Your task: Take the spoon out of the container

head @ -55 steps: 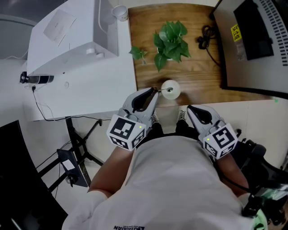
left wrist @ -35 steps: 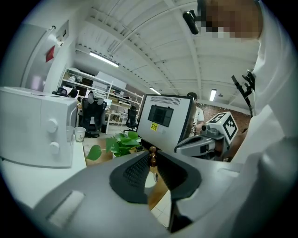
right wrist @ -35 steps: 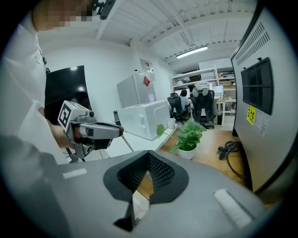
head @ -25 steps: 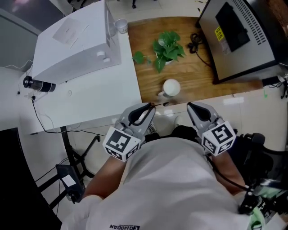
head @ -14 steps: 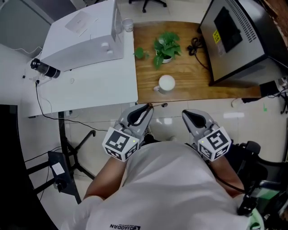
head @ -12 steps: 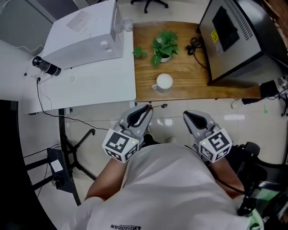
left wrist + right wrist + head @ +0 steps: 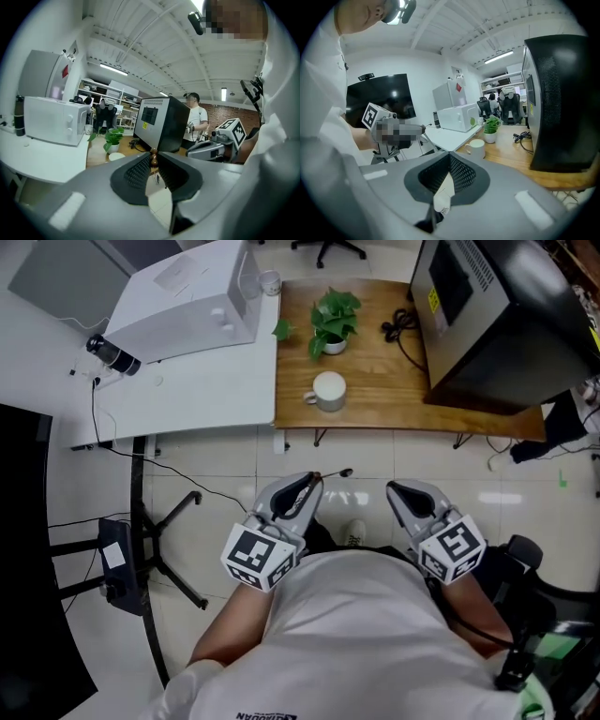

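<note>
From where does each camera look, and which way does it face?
Head view: on the person's head, facing steeply down at the brown wooden table; shows torso, left gripper, right gripper.
Left gripper view: on the left gripper, looking along jaws shut on the thin spoon toward the table; right gripper shows.
Right gripper view: on the right gripper, looking along shut jaws toward the table; left gripper shows.
All share the round white mug.

Bright, even indoor light from ceiling strip lamps point(image 7: 114, 70), faint glare on glossy floor point(image 7: 492, 495), soft shadows, gripper views bulged at edges (dark corners), left gripper point(image 7: 153, 163) fingers point(image 7: 135, 174) blurred.
</note>
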Motion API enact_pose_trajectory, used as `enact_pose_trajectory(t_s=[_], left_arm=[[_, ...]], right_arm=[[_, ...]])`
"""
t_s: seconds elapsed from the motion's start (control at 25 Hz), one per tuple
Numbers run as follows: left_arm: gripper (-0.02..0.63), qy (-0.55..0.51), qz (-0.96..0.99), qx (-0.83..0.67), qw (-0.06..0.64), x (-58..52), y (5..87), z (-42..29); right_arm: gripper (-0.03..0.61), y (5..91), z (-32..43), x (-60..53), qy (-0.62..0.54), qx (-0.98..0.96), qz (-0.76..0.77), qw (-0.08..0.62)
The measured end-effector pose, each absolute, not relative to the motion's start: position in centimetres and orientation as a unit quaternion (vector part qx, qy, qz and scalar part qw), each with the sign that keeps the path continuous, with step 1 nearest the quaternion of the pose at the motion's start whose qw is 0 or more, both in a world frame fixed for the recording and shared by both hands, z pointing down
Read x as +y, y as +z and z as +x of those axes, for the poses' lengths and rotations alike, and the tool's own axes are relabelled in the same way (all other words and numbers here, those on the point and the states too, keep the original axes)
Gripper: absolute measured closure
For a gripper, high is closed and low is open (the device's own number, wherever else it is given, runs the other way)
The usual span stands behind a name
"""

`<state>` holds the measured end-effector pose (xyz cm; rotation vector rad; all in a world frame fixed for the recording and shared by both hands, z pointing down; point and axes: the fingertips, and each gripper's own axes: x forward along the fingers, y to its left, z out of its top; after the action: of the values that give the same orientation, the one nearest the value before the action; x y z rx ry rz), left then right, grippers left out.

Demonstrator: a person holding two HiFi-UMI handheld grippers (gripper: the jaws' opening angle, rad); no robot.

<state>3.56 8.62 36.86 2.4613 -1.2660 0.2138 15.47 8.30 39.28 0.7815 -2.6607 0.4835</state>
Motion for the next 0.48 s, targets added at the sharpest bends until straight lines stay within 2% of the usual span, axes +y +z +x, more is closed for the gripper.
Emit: enact_pose_trajectory(t_s=[0.16, 0.48], left_arm=[[0.56, 0.082, 0.874, -0.443, 0.179, 10.0, 36.7, 3.3], [0.56, 0.099, 0.892, -0.407, 0.171, 11.6, 35.4, 2.3]], right_arm=[[0.572, 38.1, 15.4, 9.8, 0.167, -0.938, 0.271, 0.134], [0.572, 36.8, 13.3, 11.1, 0.176, -0.926, 0.308, 0.127]])
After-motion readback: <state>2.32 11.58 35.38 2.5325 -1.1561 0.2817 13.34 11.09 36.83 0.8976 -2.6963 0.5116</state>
